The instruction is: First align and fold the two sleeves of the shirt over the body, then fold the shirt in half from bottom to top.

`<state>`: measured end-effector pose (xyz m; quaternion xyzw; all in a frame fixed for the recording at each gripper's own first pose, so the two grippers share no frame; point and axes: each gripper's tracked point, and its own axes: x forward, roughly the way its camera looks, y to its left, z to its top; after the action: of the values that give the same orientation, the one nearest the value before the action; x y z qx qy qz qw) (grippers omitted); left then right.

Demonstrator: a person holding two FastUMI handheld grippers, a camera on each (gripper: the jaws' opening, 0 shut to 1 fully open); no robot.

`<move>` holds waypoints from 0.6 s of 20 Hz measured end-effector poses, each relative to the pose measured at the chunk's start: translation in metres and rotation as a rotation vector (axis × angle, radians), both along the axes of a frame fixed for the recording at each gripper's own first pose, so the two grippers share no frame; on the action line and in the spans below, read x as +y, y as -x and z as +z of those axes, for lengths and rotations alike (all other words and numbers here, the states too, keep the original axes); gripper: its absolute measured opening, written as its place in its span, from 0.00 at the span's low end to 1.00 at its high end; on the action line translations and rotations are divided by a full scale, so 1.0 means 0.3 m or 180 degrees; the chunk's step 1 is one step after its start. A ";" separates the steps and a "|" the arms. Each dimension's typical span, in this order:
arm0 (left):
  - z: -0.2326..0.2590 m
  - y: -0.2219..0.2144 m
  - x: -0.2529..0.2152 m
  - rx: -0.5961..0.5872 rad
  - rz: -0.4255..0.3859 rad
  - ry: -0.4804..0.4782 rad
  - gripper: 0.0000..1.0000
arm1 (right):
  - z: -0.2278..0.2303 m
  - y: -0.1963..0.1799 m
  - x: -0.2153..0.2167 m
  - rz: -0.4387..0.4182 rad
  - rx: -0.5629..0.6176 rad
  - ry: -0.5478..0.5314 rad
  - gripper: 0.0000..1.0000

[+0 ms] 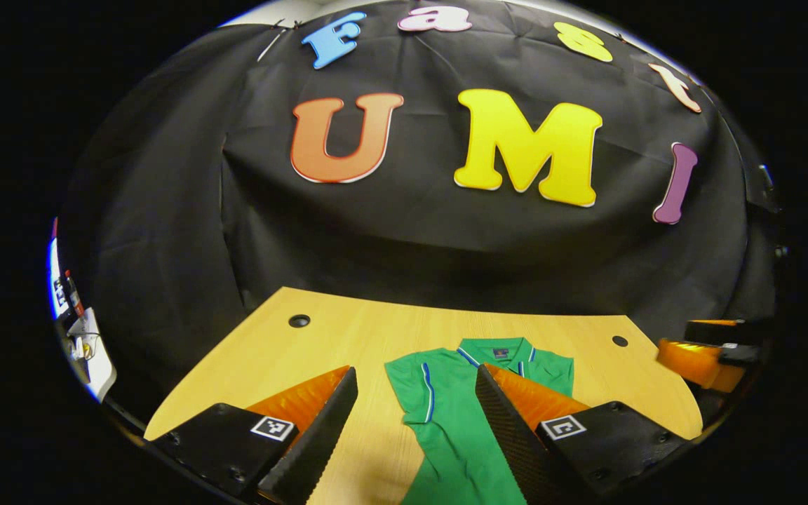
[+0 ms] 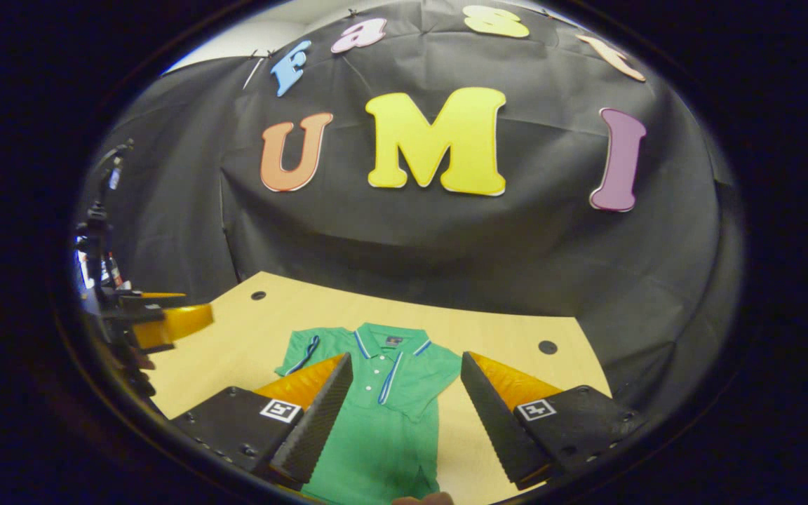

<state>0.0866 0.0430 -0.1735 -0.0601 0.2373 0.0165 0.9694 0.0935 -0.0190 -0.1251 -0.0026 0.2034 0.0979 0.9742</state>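
Shirt (image 2: 376, 414) flat on table (image 2: 250, 344); left tongs (image 1: 414, 407), right tongs (image 2: 404, 393) wide, empty.

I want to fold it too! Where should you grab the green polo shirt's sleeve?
Probably pinch the outer hem of the striped sleeve on the green polo shirt, coming from the table side; that edge lies flat and free, ready to swing over the body.

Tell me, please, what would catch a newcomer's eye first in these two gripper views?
The green polo shirt stands out most, lying flat on the pale wooden table, collar toward the booth's black cloth wall, with blue and white stripes on collar and sleeves. In the foreground the right gripper hangs open over the shirt's body, and the left gripper is likewise open above the shirt in the left gripper view.
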 end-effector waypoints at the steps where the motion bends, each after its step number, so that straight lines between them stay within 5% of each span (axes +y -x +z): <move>1: -0.033 -0.030 -0.011 0.0058 -0.0045 0.0015 1.00 | 0.010 0.023 -0.024 -0.0038 0.0008 0.0030 0.96; 12: -0.464 -0.274 -0.074 0.0967 -0.0370 0.0036 1.00 | -0.102 0.085 -0.224 -0.0475 0.0348 0.0073 0.95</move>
<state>0.1687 0.0207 -0.3127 -0.0486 0.3844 -0.0320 0.9213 0.0679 -0.0862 -0.1558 0.0068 0.2571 0.0227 0.9661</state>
